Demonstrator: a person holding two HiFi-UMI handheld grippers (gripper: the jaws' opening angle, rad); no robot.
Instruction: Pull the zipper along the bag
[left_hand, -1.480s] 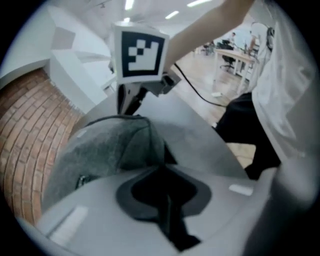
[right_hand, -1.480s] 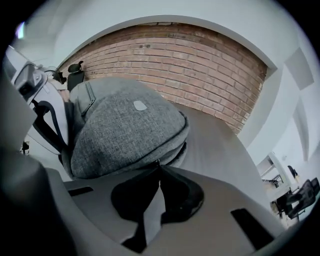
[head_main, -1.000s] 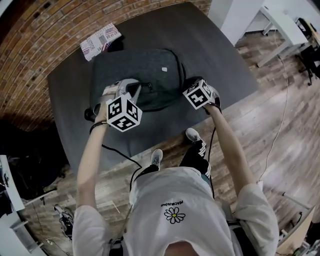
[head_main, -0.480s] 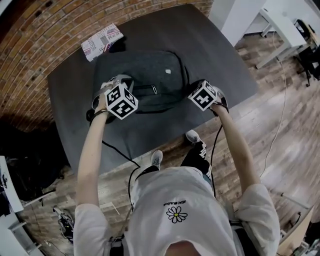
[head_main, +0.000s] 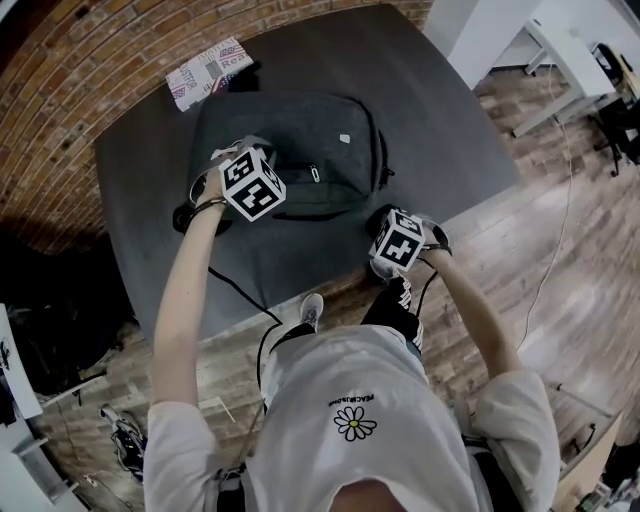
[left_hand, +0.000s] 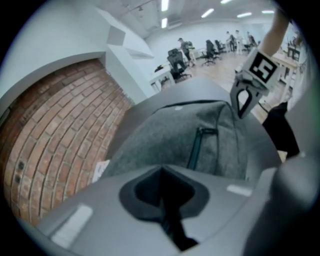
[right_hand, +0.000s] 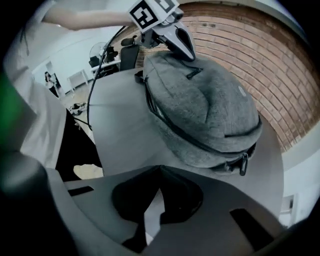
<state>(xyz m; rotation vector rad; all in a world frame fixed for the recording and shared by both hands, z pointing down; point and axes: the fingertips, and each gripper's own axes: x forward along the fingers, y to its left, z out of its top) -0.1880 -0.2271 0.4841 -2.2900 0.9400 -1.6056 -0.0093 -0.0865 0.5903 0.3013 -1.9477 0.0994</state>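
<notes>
A grey backpack (head_main: 300, 140) lies flat on the dark table (head_main: 150, 220). My left gripper (head_main: 236, 158) hangs over the bag's near-left part, its jaws shut with nothing between them (left_hand: 161, 172); just ahead of it is the small pocket zipper (left_hand: 194, 149). My right gripper (head_main: 388, 222) is off the bag, over the table's front edge to the bag's right, jaws shut and empty (right_hand: 159, 170). In the right gripper view the main zipper runs along the bag's side (right_hand: 200, 107) and ends in a dangling pull (right_hand: 243, 164). The left gripper (right_hand: 181, 42) touches the bag's far end.
A printed paper packet (head_main: 205, 72) lies at the table's back left beside the bag. A black cable (head_main: 238, 292) trails from the left arm over the table's front edge. A brick wall (head_main: 60, 90) stands behind; wooden floor and a white desk (head_main: 565, 45) are to the right.
My right gripper has drawn back from the bag's right side to the table's front edge. The left gripper has shifted a little farther onto the bag.
</notes>
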